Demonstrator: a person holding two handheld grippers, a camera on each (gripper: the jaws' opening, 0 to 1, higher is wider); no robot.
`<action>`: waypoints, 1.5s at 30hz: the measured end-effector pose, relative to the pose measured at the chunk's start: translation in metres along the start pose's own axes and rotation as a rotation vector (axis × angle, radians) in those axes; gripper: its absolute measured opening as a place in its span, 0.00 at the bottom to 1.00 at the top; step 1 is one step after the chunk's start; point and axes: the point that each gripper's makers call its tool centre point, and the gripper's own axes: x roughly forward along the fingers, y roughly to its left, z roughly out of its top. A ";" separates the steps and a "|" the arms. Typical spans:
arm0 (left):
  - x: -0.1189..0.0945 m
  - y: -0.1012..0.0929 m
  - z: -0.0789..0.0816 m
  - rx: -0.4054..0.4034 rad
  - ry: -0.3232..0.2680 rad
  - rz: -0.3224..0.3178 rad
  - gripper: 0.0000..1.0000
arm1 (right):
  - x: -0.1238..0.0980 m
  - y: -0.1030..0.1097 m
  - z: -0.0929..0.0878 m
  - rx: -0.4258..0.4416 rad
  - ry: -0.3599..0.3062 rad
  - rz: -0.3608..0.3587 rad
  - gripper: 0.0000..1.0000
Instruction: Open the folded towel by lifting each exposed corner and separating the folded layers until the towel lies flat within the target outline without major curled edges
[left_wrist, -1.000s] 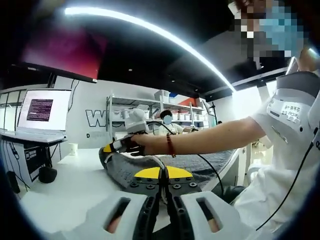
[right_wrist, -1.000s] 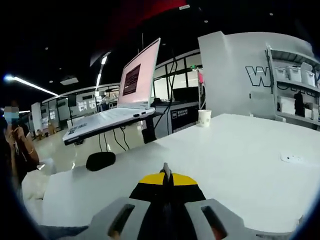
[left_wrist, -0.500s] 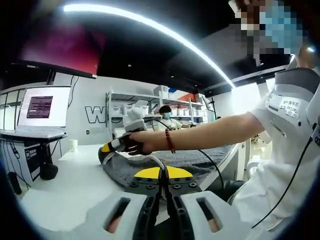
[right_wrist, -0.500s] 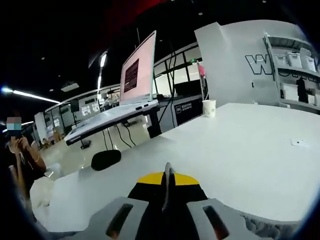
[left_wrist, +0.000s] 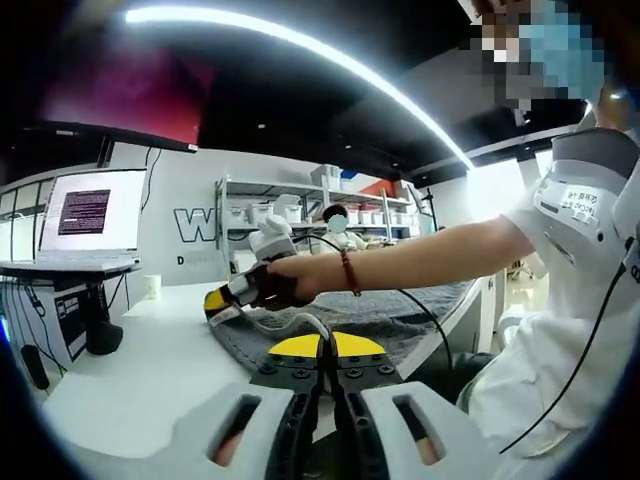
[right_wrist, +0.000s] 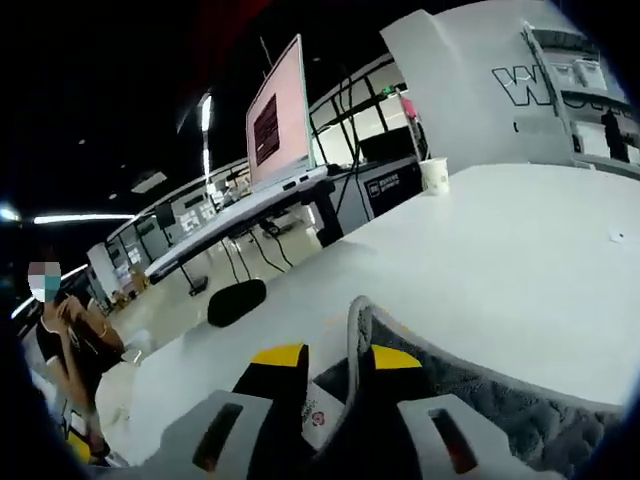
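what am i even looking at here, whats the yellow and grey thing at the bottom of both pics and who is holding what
A person holds a hand-held grasping tool in each hand, and each tool carries a fisheye camera looking along its own jaws. The left gripper view shows the left tool with its jaws together at the bottom, and the person's other hand bringing the right tool to a grey towel on the white table. The right gripper view looks along the right tool; its jaws stand apart around the towel's raised edge. A paper cup stands farther back.
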 end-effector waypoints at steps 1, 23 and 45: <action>0.000 0.001 -0.001 -0.004 0.002 0.003 0.01 | -0.001 0.001 0.000 -0.007 0.002 0.003 0.18; -0.004 0.011 -0.012 0.016 0.049 0.055 0.02 | -0.015 0.005 -0.023 -0.045 0.158 0.066 0.27; 0.012 -0.002 -0.012 0.057 0.061 0.001 0.09 | -0.026 0.021 -0.035 -0.034 0.209 0.164 0.26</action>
